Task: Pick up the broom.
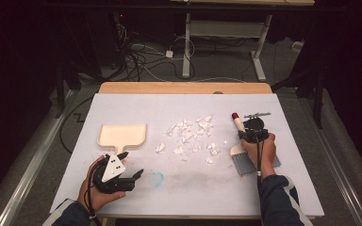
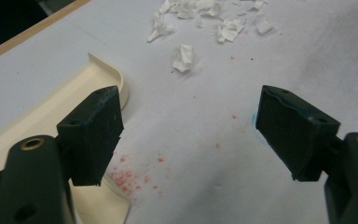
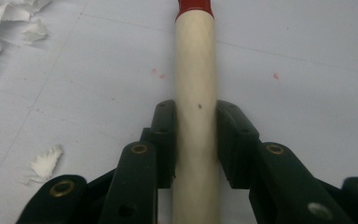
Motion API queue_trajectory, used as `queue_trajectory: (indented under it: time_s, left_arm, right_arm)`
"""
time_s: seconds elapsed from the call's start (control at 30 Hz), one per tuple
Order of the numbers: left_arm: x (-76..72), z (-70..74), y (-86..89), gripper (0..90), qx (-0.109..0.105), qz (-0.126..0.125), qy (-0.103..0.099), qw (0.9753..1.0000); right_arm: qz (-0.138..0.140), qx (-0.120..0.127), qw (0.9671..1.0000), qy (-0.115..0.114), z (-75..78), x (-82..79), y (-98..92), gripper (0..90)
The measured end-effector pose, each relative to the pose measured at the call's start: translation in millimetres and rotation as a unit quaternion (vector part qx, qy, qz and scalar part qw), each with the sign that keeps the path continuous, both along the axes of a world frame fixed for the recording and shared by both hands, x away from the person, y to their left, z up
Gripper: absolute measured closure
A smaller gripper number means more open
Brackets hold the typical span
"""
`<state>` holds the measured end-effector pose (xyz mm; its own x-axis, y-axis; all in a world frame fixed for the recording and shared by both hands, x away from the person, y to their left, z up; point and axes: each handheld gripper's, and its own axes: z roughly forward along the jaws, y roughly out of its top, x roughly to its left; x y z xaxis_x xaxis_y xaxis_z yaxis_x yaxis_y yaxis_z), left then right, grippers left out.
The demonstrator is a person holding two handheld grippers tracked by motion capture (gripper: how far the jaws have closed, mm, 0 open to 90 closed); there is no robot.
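High view, progress: the paper scraps (image 1: 191, 136) lie spread in the middle of the table (image 1: 122, 106), none of them in the dustpan (image 1: 122, 135), so I judge the sweeping is not yet begun; gathering the scraps and pushing them into the pan is all left.
High view, right side: the right gripper (image 1: 246, 135) holds the brush (image 1: 242, 150) by its handle; the grey bristles rest on the table near the person's hand, to the right of the scraps and apart from them.
High view, left side: the left gripper (image 1: 133, 164) is on the near side of the dustpan, its jaws spread and with nothing in them.
Left gripper view, jaws: wide open, nothing between them but bare table with small red specks.
Left gripper view, dustpan: the cream dustpan (image 2: 51, 121) lies at the left jaw, partly behind it; I cannot tell if they touch. The nearest paper scrap (image 2: 183, 58) is farther away, between the two jaws' lines.
Right gripper view, jaws: closed on the cream handle (image 3: 195, 93) of the brush, one pad on each side, the red tip pointing far away.
Right gripper view, scraps: some lie to the left of the handle, well apart.
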<state>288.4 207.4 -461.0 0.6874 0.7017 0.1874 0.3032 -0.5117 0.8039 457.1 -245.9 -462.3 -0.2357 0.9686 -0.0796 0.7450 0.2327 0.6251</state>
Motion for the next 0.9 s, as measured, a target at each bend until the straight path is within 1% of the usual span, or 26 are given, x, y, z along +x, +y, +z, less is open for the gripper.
queue_trajectory:
  time_s: [0.03, 0.07, 0.17, 0.27, 0.37, 0.4, 0.53, 0.63, 0.77, 0.9]
  left_arm:
    - [0.0, 0.0, -0.2, 22.1, 0.001, 0.0, 0.0, 1.0]
    - [0.2, -0.5, -0.6, 22.1, 0.003, 0.001, 0.002, 1.0]
    - [0.2, -0.7, -0.9, 22.1, 0.005, 0.001, 0.001, 1.0]
    - [0.0, -0.5, -0.4, 22.1, 0.004, 0.0, 0.002, 1.0]
    - [0.5, -0.8, -0.1, 22.1, 0.005, -0.001, 0.005, 1.0]
    - [0.7, -1.0, 0.1, 22.1, 0.006, -0.002, 0.006, 1.0]
    - [0.2, -0.6, 0.1, 22.1, 0.005, -0.001, 0.006, 1.0]
    - [-0.1, -0.9, -0.6, 22.1, 0.007, -0.002, 0.006, 1.0]
    - [0.4, -1.2, -1.6, 22.1, 0.01, -0.003, 0.007, 0.9999]
    - [0.8, -1.9, -3.0, 22.1, 0.011, -0.003, 0.008, 0.9999]
  right_arm:
    - [0.0, 0.0, 1.0, 0.0, 0.0, 0.0, 0.0, 71.1]
    - [0.001, 0.006, 1.0, -0.008, 0.9, -1.2, -1.6, 71.1]
    - [-0.001, 0.015, 0.9996, -0.024, 5.8, -4.6, -5.7, 71.2]
    - [0.005, 0.021, 0.9991, -0.037, 13.0, -8.9, -8.3, 71.2]
    - [0.012, 0.018, 0.9991, -0.037, 16.9, -10.9, -8.7, 71.2]
    - [0.018, 0.019, 0.9988, -0.042, 19.6, -13.5, -9.5, 71.2]
    - [0.023, 0.025, 0.9975, -0.061, 27.2, -20.6, -10.9, 71.2]
    - [0.031, 0.027, 0.9961, -0.079, 36.2, -27.3, -12.9, 71.3]
    - [0.034, 0.042, 0.9928, -0.107, 49.1, -36.0, -20.0, 71.5]
    - [0.038, 0.051, 0.9899, -0.127, 60.9, -44.7, -24.3, 71.5]
